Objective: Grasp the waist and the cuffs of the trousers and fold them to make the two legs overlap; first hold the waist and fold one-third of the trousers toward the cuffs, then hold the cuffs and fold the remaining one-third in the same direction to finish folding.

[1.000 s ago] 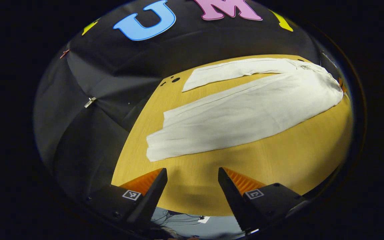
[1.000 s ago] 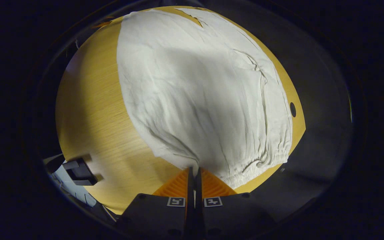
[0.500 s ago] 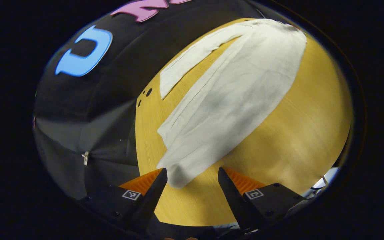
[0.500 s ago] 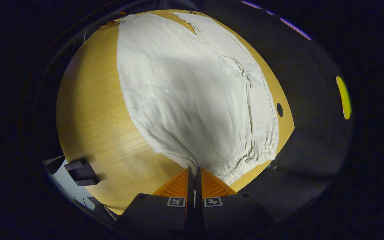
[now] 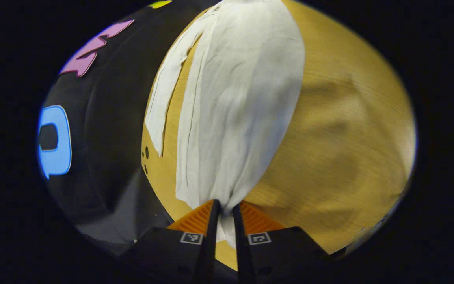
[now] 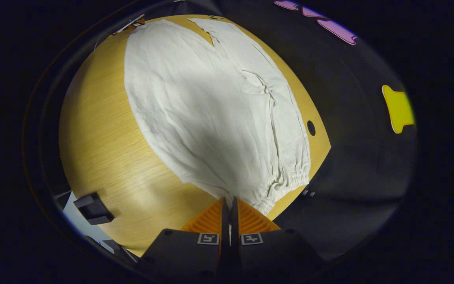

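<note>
1. The trousers (image 5: 235, 102) are thin, matt woven cloth, finely creased; the gathered waistband (image 6: 290, 181) is puckered.
2. The table (image 5: 341, 130) is smooth wood-grain board with a soft satin sheen.
3. The booth wall (image 6: 361, 118) is matt cloth, loosely folded.
4. The left gripper (image 5: 224, 215) and right gripper (image 6: 230, 205) have ribbed pads and matt plastic bodies.

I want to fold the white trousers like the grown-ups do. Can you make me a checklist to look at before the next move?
1. Left gripper pinching the near leg's cuff: ok.
2. Right gripper pinching the waist corner: ok.
3. Trousers lying flat on the table: ok, few wrinkles.
4. Legs overlapping: not ok, far leg lies apart.
5. Grip firmness on the cloth: cannot tell.
</note>
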Available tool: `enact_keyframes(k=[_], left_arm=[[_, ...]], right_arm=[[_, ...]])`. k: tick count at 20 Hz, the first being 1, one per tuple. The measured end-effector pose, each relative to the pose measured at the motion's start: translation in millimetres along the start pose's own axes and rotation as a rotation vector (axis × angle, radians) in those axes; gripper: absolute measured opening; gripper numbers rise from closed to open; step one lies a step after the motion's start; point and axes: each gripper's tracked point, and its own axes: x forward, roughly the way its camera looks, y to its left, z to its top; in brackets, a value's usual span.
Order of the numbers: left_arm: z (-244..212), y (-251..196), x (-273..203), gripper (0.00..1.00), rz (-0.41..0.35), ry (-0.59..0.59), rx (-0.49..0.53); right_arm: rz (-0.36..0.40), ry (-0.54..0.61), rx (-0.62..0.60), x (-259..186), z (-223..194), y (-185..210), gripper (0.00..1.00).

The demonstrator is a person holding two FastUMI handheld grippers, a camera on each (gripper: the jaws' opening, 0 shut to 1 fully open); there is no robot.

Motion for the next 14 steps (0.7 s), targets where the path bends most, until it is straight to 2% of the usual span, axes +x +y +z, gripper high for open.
enact_keyframes(k=[2, 5, 8, 12, 14], left_arm=[[1, 1, 2, 0.11, -0.014, 0.002, -0.039], [2, 0, 2, 0.08, -0.029, 0.004, -0.106], [6, -1, -1, 0.05, -0.037, -0.021, -0.267], [12, 17, -14, 0.05, 0.050, -0.056, -0.450], [11, 32, -24, 0.05, 0.118, -0.063, -0.605]], right_arm=[[-0.033, -0.017, 0.023, -4, 4, -4, 0.05], [-0.089, -0.045, 0.051, -8, 9, -12, 0.06], [-0.135, -0.067, 0.116, -10, 12, -19, 0.05], [-0.167, -0.103, 0.232, -17, 24, -35, 0.06], [-0.188, -0.125, 0.298, -21, 30, -46, 0.05]])
